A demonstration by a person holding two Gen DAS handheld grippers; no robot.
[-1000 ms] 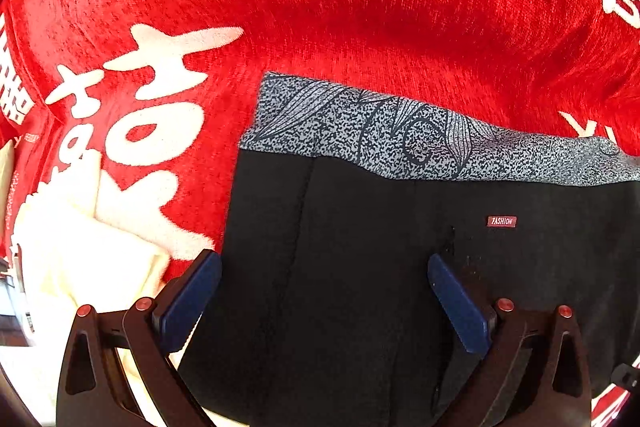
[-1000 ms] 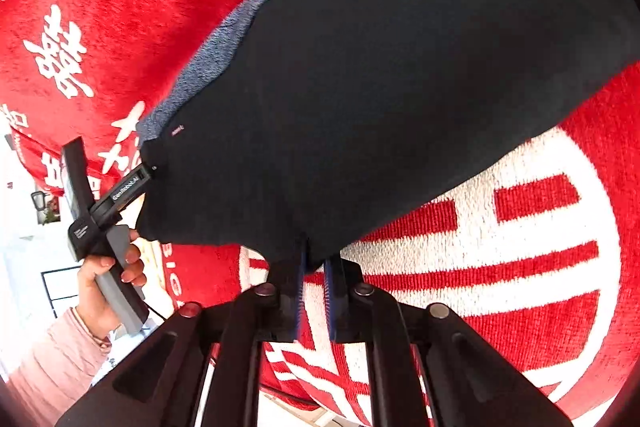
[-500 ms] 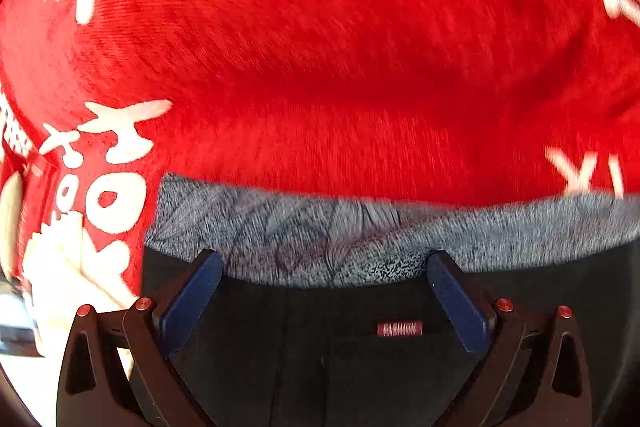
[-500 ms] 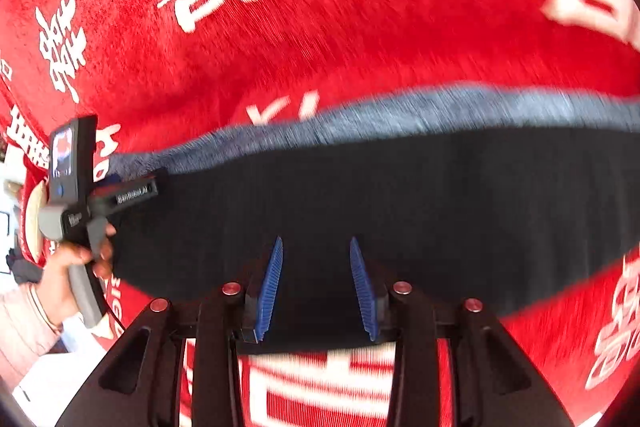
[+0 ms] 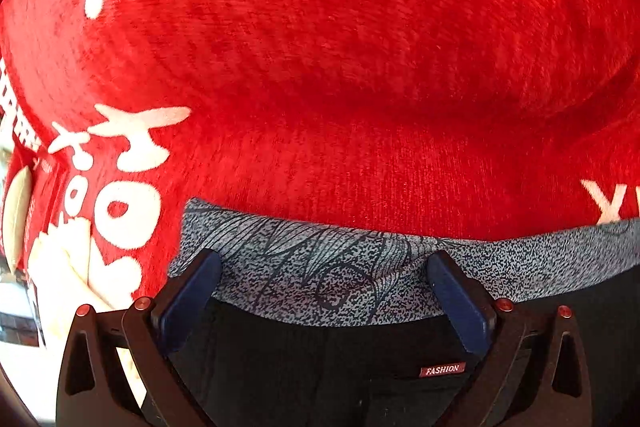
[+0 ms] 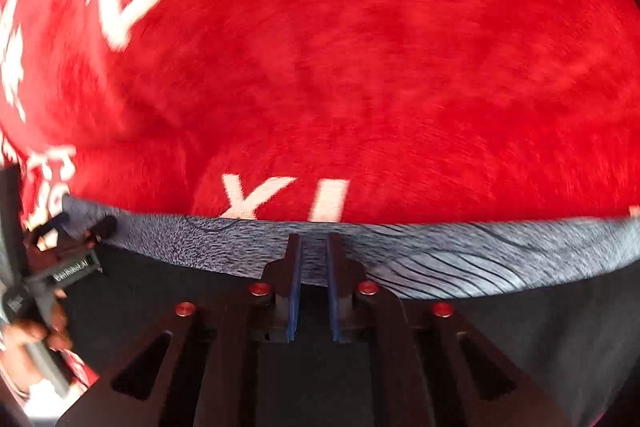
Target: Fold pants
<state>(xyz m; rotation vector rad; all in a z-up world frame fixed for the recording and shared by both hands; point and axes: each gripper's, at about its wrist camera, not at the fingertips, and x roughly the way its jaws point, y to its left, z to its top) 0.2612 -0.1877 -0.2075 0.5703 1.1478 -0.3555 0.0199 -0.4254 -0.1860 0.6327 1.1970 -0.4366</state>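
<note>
Black pants (image 5: 320, 367) with a grey patterned waistband (image 5: 320, 267) and a small red "FASHION" tag (image 5: 442, 370) lie flat on a red blanket (image 5: 320, 67). My left gripper (image 5: 324, 267) is wide open, its blue fingers straddling the waistband near its left end. In the right wrist view the waistband (image 6: 460, 259) runs across the frame. My right gripper (image 6: 314, 247) stands over it, jaws a narrow gap apart with the band showing between them. The left gripper (image 6: 80, 231) shows at the band's far left end.
The red blanket has large white characters (image 5: 128, 195) and letters (image 6: 280, 199). A cream cloth (image 5: 60, 267) lies at the left edge. A hand (image 6: 36, 335) holds the other gripper's handle at the lower left of the right wrist view.
Both grippers have moved forward over the pants to the waistband. My right gripper let go of the pants edge it held, opened, and has since narrowed. The left stayed open.
</note>
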